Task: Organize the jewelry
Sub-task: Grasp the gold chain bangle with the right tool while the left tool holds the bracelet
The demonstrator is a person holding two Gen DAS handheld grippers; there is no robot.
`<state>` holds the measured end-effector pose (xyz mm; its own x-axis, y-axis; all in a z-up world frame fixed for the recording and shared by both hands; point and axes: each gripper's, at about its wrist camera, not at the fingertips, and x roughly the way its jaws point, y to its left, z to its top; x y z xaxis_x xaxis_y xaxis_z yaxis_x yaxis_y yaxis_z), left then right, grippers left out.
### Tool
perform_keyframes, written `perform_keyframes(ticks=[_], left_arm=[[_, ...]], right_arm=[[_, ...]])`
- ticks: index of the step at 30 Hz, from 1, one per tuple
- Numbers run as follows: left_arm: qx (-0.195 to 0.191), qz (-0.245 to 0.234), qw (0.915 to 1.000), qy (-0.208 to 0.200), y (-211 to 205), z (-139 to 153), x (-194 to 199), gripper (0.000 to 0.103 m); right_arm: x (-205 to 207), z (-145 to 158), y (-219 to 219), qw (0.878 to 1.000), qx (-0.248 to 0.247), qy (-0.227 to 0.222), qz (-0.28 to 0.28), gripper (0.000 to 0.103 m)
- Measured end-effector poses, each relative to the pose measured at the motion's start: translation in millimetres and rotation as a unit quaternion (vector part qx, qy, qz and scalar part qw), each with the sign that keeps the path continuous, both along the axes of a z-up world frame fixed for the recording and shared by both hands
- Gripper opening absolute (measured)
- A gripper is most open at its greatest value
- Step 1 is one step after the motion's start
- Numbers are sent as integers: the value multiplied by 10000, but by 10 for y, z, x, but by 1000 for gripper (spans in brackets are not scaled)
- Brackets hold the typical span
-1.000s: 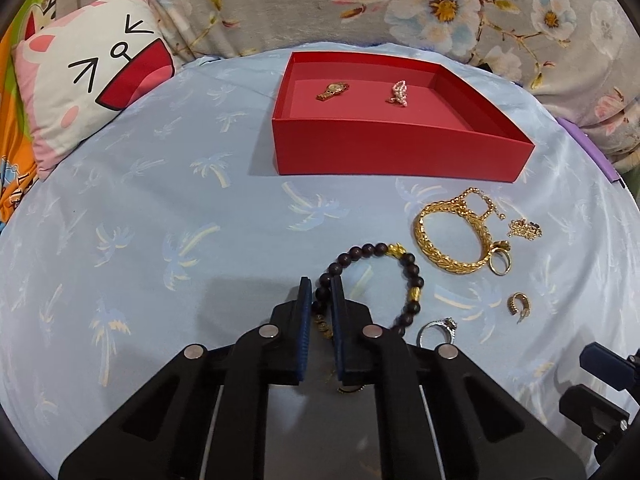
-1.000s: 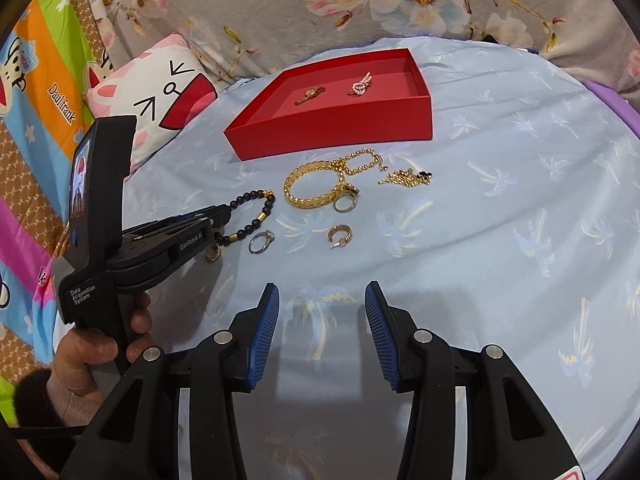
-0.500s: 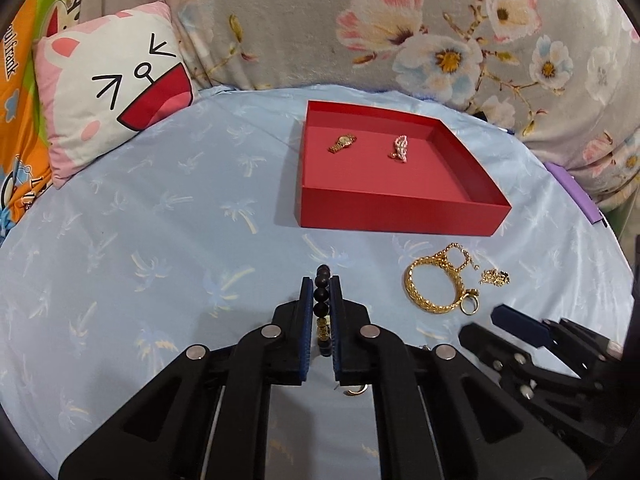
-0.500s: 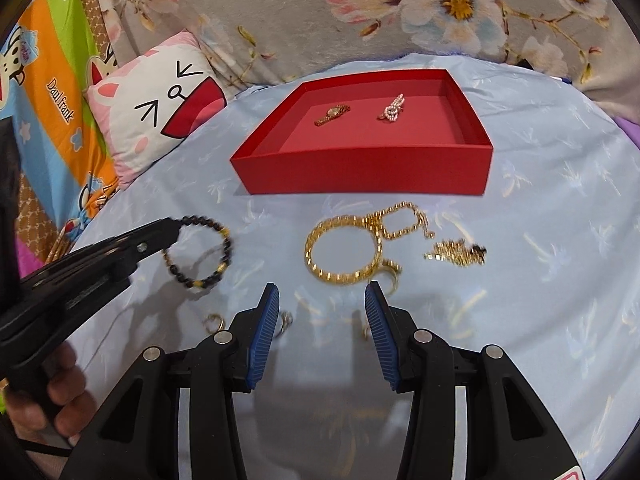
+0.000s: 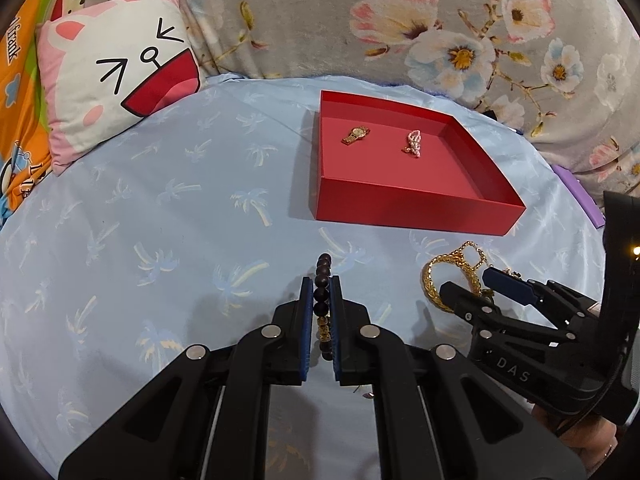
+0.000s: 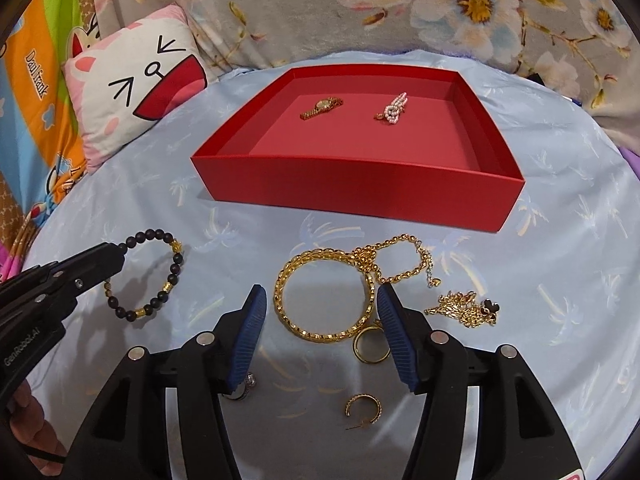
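My left gripper (image 5: 321, 284) is shut on a dark beaded bracelet (image 5: 322, 280) with gold beads and holds it above the bedsheet; the bracelet also shows hanging in the right wrist view (image 6: 154, 276). My right gripper (image 6: 320, 300) is open, straddling a thick gold bangle (image 6: 324, 300) on the sheet. A red tray (image 6: 400, 200) ahead holds a gold watch (image 6: 322, 107) and a pearl piece (image 6: 394, 109). A gold chain (image 6: 400, 256), a gold pendant necklace (image 6: 466, 308), a gold ring (image 6: 372, 344), a hoop earring (image 6: 362, 410) and a silver ring (image 6: 246, 388) lie near the bangle.
Everything lies on a light blue palm-print sheet (image 5: 160, 220). A cartoon pillow (image 5: 112, 80) sits at the back left. A floral blanket (image 5: 440, 32) runs behind the tray. A purple object (image 5: 580, 196) lies at the right edge.
My left gripper has lifted the beaded bracelet off the sheet and drawn back from the jewelry pile. My right gripper has moved forward, its open jaws now around the gold bangle.
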<state>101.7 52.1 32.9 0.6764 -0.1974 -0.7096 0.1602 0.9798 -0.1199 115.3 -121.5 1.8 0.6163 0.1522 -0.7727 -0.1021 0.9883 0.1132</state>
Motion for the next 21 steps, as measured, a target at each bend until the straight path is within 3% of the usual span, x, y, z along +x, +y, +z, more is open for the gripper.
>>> perform_keyframes(ticks=[6, 12, 21], left_arm=[[-32, -7, 10000, 63, -6, -38, 22, 7], [-43, -21, 9999, 92, -5, -60, 32, 7], [-101, -78, 9999, 57, -36, -28, 1, 7]], right_arm=[[26, -62, 31, 9999, -161, 22, -30, 64], [78, -111, 83, 9992, -378, 101, 35, 56], [-110, 57, -21, 9998, -44, -170, 6, 55]])
